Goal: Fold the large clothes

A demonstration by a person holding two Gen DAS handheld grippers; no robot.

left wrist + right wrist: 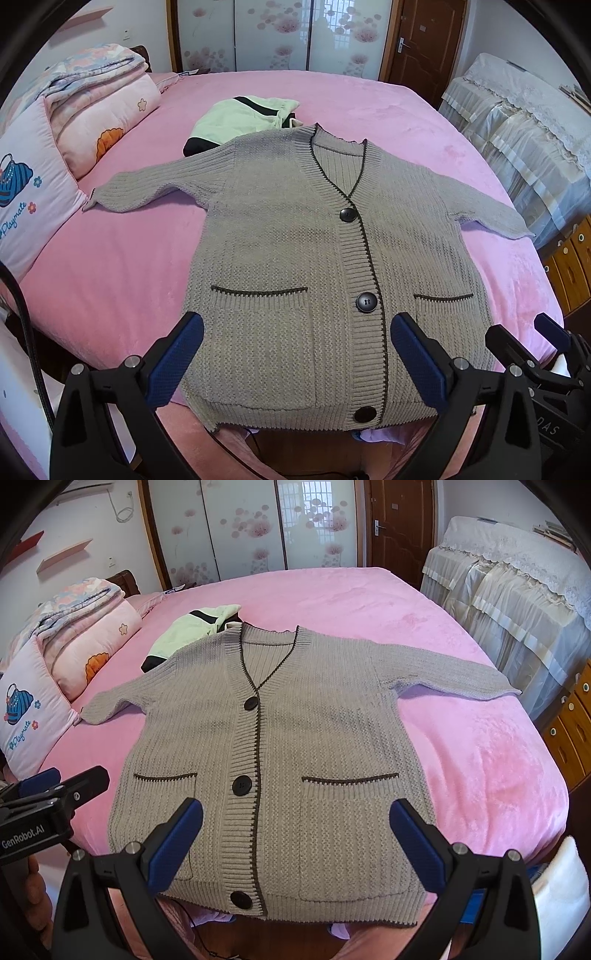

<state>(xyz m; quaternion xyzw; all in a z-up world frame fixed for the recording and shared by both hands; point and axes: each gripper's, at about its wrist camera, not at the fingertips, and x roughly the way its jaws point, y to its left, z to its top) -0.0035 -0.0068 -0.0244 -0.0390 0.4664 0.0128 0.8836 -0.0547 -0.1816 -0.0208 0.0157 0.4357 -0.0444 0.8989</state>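
Two hand-held grippers hover over the near hem of a grey knit cardigan (295,258) spread flat, front up, on a pink bedspread (110,258), its hem reaching the near edge of the bed. The left gripper (295,363) has its blue-padded fingers (177,362) spread wide, empty, above the garment's lower left pocket; the right gripper (295,843) is equally wide and empty, above the lower right pocket. Neither can be seen touching the fabric. The cardigan is buttoned down the front with three dark buttons (349,215) (the lowest sits just at the hem), and both sleeves lie stretched out to either side, the collar pointing toward the far wardrobe (280,33). Dark trim edges the neckline, button band and both pocket openings. Just behind the collar lies a pale green garment with black stripes (240,118), partly tucked under the cardigan's shoulder. Folded quilts (96,96) and a pillow with a blue bag motif (29,184) are stacked along the bed's left side. Lace-draped furniture (517,590) stands to the right, beside a brown door (399,520)
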